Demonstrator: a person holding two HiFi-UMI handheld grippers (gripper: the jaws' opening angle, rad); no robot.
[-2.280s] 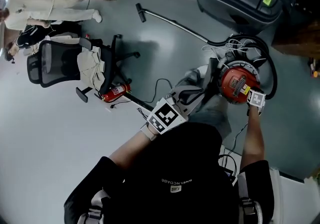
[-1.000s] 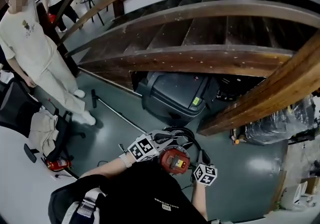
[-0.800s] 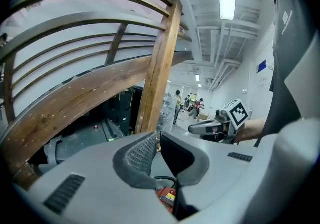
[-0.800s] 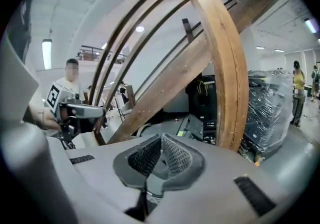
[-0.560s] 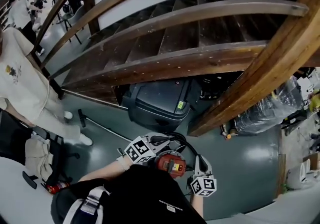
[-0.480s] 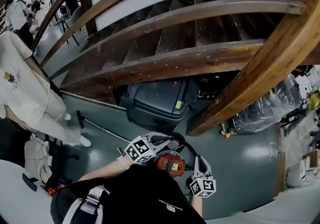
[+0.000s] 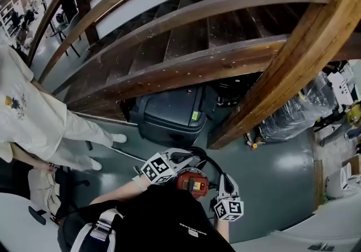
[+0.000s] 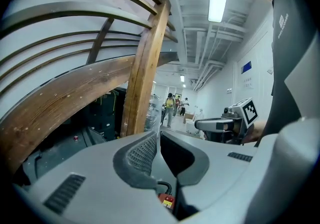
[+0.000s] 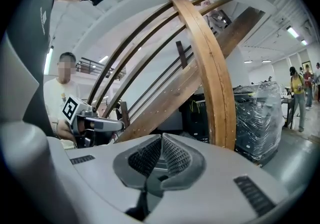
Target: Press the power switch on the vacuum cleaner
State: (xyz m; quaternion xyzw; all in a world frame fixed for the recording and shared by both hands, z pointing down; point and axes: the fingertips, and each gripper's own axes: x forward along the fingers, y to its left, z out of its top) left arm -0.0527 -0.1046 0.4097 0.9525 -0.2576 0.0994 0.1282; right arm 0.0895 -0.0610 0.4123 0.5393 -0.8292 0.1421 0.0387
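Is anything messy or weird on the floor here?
A little. The black hose lies in a loose loop beside the red vacuum cleaner, and a long wand lies flat on the floor. Nothing looks spilled or broken.

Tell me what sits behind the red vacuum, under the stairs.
A large dark bin stands just beyond the vacuum, tucked below the wooden stairs. They cover its far end and whatever lies deeper; more dark gear shows at its right, too dim to identify.
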